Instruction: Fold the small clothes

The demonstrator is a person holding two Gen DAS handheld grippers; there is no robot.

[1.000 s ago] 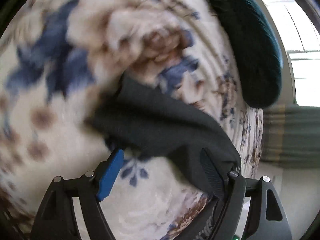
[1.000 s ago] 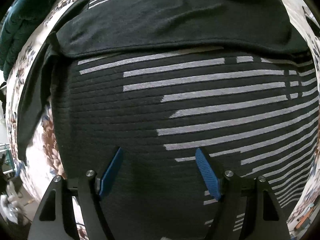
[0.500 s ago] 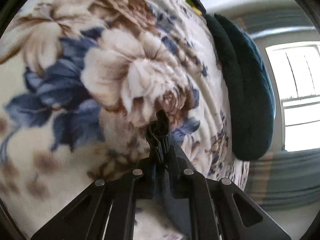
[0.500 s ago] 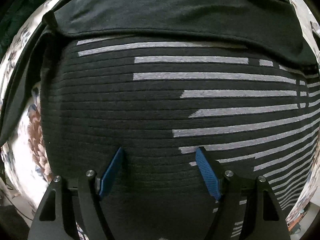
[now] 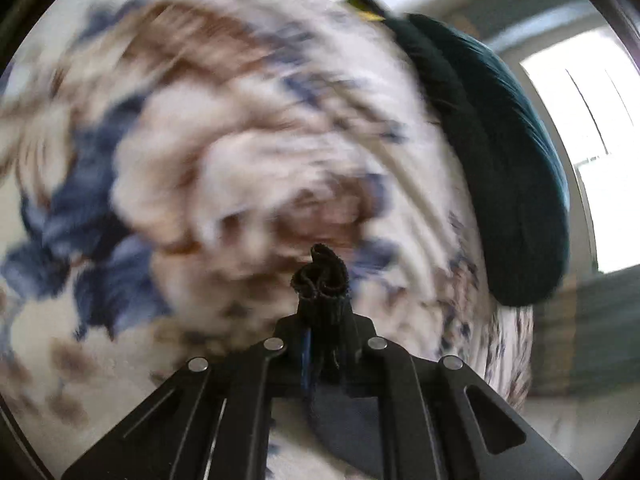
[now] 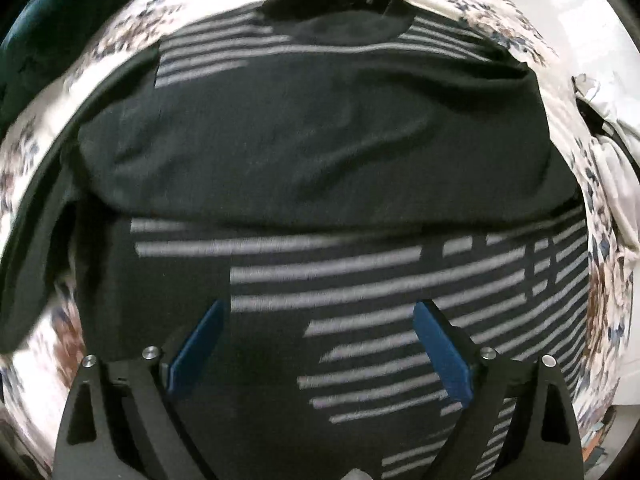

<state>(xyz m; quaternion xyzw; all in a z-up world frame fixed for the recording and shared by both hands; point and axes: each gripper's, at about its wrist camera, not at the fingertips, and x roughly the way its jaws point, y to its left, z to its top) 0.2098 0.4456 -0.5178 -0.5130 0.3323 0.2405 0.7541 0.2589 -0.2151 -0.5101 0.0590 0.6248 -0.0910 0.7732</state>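
Note:
A black shirt with grey stripes [image 6: 360,280] lies on a floral blanket [image 6: 120,32], with a plain black part folded across its upper half [image 6: 320,140]. My right gripper [image 6: 320,340] is open just above the striped lower part, holding nothing. My left gripper [image 5: 320,320] is shut on a bunched bit of the black fabric [image 5: 322,276], which sticks out past the fingertips and hangs below them, lifted over the blanket [image 5: 180,160]. The rest of the shirt is out of the left wrist view.
A dark teal cushion [image 5: 500,168] lies at the blanket's far right edge in the left wrist view and shows at the top left of the right wrist view [image 6: 48,40]. A bright window [image 5: 592,140] is behind it. White bedding [image 6: 608,120] lies to the right.
My left gripper closed on the black fabric and has lifted it while moving over the blanket. My right gripper stayed open and pulled back, so more of the shirt shows.

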